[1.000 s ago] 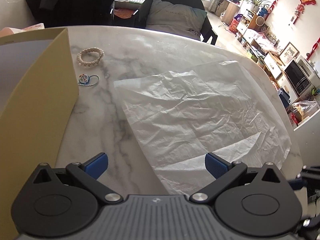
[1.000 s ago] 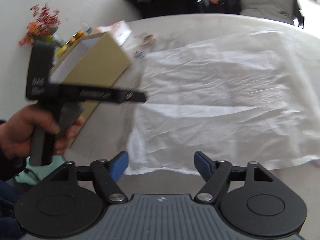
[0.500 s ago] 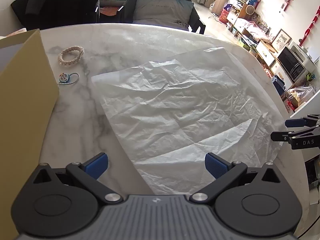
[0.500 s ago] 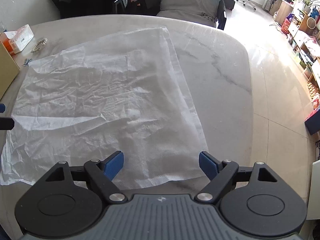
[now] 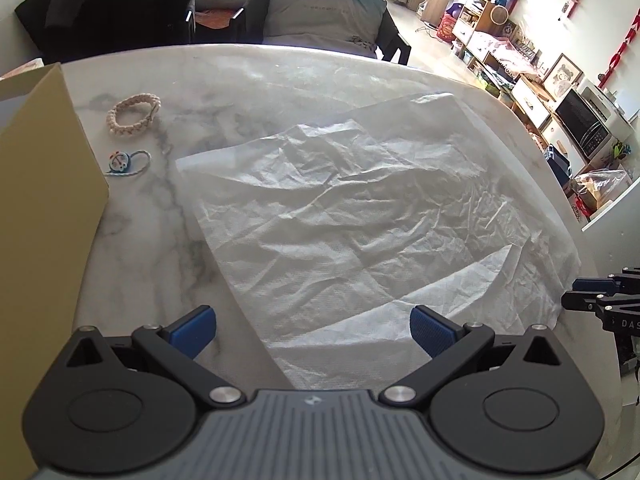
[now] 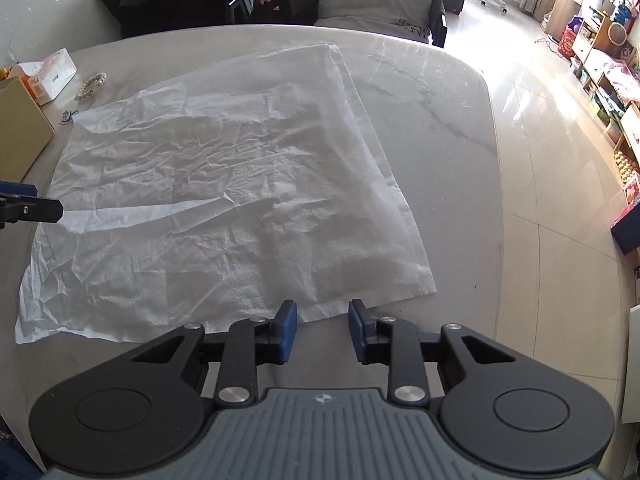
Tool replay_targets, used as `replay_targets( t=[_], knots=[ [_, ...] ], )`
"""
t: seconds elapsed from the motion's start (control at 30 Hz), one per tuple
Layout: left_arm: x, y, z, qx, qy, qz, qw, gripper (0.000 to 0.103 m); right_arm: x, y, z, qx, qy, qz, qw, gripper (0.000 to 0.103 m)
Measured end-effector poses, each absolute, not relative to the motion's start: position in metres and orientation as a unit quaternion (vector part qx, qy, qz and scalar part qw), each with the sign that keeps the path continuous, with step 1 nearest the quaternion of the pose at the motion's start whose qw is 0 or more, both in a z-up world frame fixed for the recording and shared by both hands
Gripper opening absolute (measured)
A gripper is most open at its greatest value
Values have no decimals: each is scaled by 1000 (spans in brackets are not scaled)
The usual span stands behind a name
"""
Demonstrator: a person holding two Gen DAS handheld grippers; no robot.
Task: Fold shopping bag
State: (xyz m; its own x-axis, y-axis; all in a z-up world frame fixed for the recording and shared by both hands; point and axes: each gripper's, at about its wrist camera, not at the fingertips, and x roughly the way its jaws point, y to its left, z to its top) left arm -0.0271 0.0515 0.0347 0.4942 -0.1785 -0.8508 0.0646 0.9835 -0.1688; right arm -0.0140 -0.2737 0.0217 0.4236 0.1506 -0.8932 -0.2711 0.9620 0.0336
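A crumpled white shopping bag (image 5: 360,220) lies flat on the marble table (image 5: 140,260). My left gripper (image 5: 312,332) stands wide open just above the bag's near left corner, and its pads touch nothing. In the right wrist view the bag (image 6: 224,200) spreads ahead and to the left. My right gripper (image 6: 322,326) is at the bag's near edge close to its right corner. Its jaws are closing, with the hem in the gap between them and the pads clear of it. The left gripper's fingertips (image 6: 28,208) show at the bag's left side.
A cardboard box (image 5: 40,220) stands at the table's left. A braided bracelet (image 5: 134,114) and a small blue charm (image 5: 120,162) lie beyond it, and a tissue box (image 6: 52,76) sits farther back. A chair with a grey cushion (image 5: 320,12) stands behind the table. The table's right edge (image 6: 496,184) drops to the floor.
The right gripper swung from facing the left hand to the bag's near right edge and sank; its jaws narrowed from wide apart. The left gripper stayed open, hardly moving.
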Motion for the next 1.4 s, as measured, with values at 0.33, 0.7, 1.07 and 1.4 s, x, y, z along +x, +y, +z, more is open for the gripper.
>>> replay_targets(
  t=[0.33,0.7,1.07,1.4],
  knots=[
    [-30,45,34,-63,500,-76,861,102,5,-289,22,-29,517,117,847,65],
    [-32,47,33,-56,503,-61,861,102,26,-303,19,-46,518,133,844,24],
    [-34,52,37,-54,499,-62,863,102,1,-321,31,-15,534,93,840,6],
    [-33,41,39,-37,493,-76,866,102,-31,-317,31,73,566,83,817,10]
  ],
)
